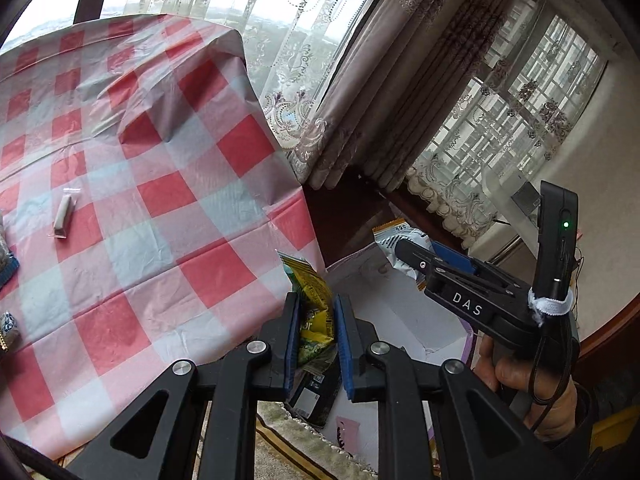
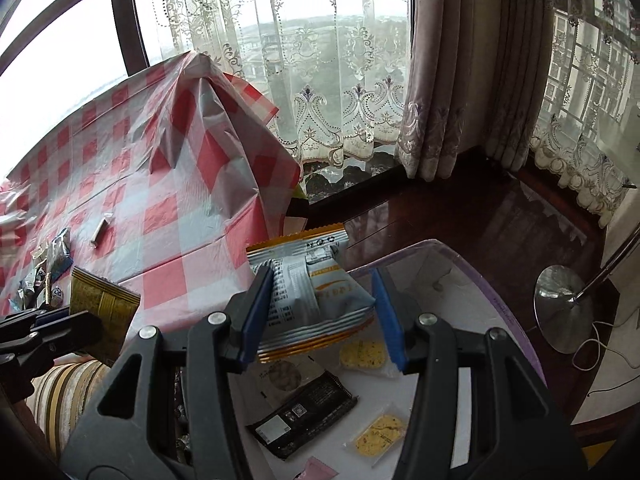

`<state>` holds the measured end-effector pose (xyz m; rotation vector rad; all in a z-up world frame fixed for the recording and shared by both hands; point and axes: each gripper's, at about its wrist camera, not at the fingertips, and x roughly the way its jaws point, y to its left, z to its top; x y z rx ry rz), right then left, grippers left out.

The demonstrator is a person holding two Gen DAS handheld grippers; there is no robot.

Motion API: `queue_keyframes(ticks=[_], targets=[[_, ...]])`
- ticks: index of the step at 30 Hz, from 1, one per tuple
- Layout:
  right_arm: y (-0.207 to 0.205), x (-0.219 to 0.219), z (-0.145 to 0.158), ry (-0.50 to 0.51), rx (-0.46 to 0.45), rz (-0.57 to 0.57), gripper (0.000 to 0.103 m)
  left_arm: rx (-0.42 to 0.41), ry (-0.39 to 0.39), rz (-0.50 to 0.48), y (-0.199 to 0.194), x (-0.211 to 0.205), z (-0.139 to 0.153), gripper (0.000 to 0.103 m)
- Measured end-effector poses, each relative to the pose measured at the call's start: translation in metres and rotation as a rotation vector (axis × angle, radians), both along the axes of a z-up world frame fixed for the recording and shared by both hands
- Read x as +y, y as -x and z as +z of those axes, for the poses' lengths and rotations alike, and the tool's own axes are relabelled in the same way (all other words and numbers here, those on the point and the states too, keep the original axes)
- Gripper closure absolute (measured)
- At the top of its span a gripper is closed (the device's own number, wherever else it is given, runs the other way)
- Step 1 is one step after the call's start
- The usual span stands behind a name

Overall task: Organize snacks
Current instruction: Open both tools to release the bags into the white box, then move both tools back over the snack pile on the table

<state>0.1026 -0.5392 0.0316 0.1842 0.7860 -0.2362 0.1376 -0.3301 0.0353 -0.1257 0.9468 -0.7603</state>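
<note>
Lace curtains [image 2: 304,92] and a heavier drape [image 2: 440,80] back the scene; desk [image 1: 132,184] wears a red-and-white checked cloth, white box [image 2: 472,280] with a lilac rim sits low beside its near edge. Left tongs [image 1: 316,332] narrow, blue pads clamped on a yellow-green packet [image 1: 314,312], held upright over the gap between desk edge and box; print on it too cut off to read. Right tongs [image 2: 320,312] at mid width, holding a grey-and-orange pouch [image 2: 308,288] above the box, left pad touching the pouch, right-pad contact can't tell; back panel carries dense small print, not legible. From the left camera the right unit shows "DAS" [image 1: 467,303] in white on its body plus a lit green LED [image 1: 565,224], person's hand [image 1: 532,392] wrapped round its grip. In the box: black wrapper [image 2: 308,412] with a white label and QR-type code, two clear-wrapped yellow biscuits [image 2: 362,354] [image 2: 380,434], a round pale snack in clear wrap [image 2: 285,376], a pink sachet [image 2: 318,470] at the bottom edge. On the desk: small white stick in a clear sleeve [image 1: 63,211], plus a cluster of small blue-white packs [image 2: 44,276] at the left side; text unreadable. Chrome lamp base [image 2: 564,308] stands on the dark wood floor right of the box.
</note>
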Motion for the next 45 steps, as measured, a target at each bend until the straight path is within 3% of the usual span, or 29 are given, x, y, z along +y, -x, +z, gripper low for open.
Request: queue_keyframes(ticks=[3,7,22,34,45], targets=[[0.000,-0.003,0.000,-0.009,0.000,-0.002,0.047,0.014,0.010,-0.034,0.002,-0.009,-0.001,0.083],[0.002,-0.004,0.001,-0.013,-0.008,-0.003,0.036,0.033,0.000,-0.038,0.000,-0.012,-0.005,0.077],[-0.002,0.007,0.005,-0.004,-0.007,0.014,0.035,0.040,0.020,-0.007,-0.003,-0.001,-0.004,0.077],[-0.012,0.039,0.013,0.020,-0.004,0.087,0.035,0.014,0.043,0.071,-0.011,0.030,0.001,0.077],[-0.027,0.093,0.020,0.063,-0.017,0.196,0.035,-0.092,0.013,0.218,-0.025,0.083,0.009,0.077]])
